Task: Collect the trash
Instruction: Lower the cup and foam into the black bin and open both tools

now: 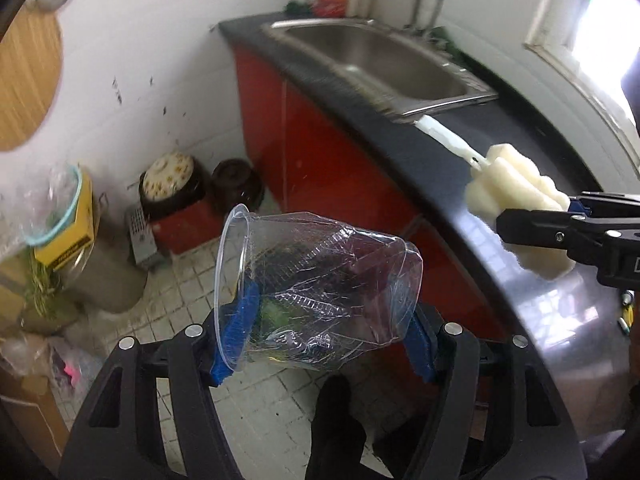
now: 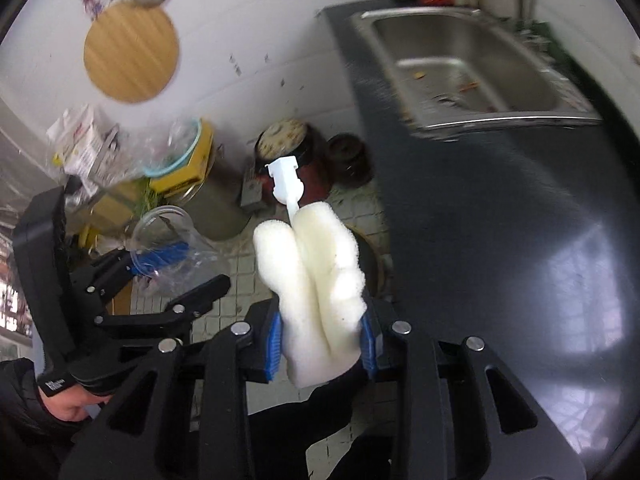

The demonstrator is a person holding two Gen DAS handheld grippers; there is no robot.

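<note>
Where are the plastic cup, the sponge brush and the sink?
plastic cup (image 1: 316,292), left wrist view, crumpled side wall.
sponge brush (image 2: 320,280), right wrist view, foam head.
sink (image 1: 384,60), left wrist view, steel basin.

The left gripper (image 1: 324,340) is held out over the floor, off the counter's edge, its blue-padded fingers (image 1: 240,332) clamped on either side of a crushed cup (image 1: 316,292) lying sideways. The right gripper (image 2: 322,344) is beside it, nearer the counter edge, its fingers (image 2: 275,344) squeezing the foam head of a sponge brush (image 2: 316,280), handle pointing forward.
</note>
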